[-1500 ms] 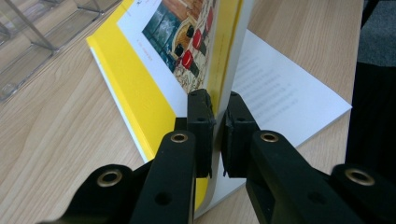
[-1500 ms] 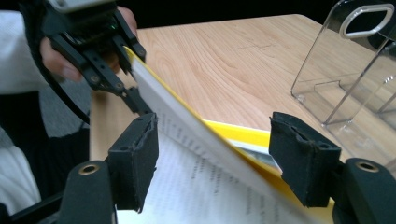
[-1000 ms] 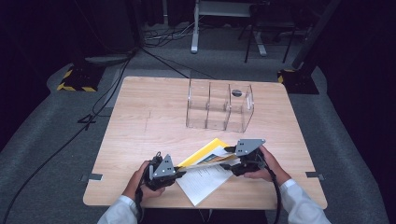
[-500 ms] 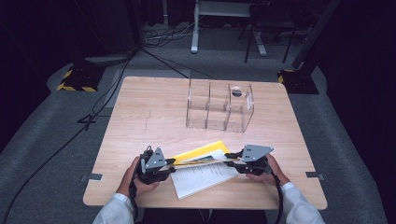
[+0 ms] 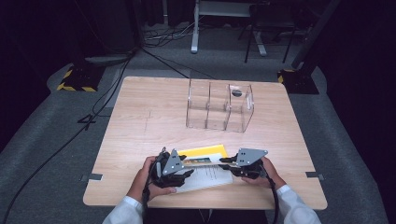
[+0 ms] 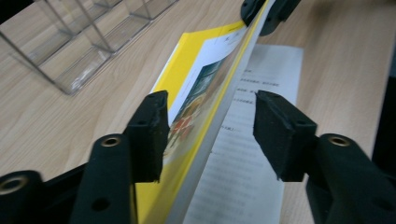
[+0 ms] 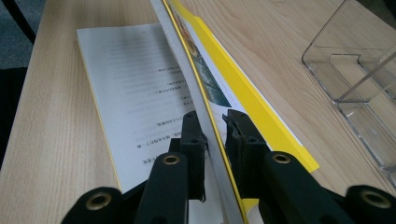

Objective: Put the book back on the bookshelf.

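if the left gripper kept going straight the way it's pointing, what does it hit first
Most likely the right gripper. The left gripper has its jaws open astride the yellow booklet, looking along its edge to where the right one clamps the far end. Depth is hard to judge.

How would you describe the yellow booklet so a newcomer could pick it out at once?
Start at the clear plastic compartment box on the light wooden table, then look toward the table's near edge. There the thin yellow-covered booklet stands tilted on edge between the two grippers. Unlike the printed white sheet beside it, it is yellow with a colour picture.
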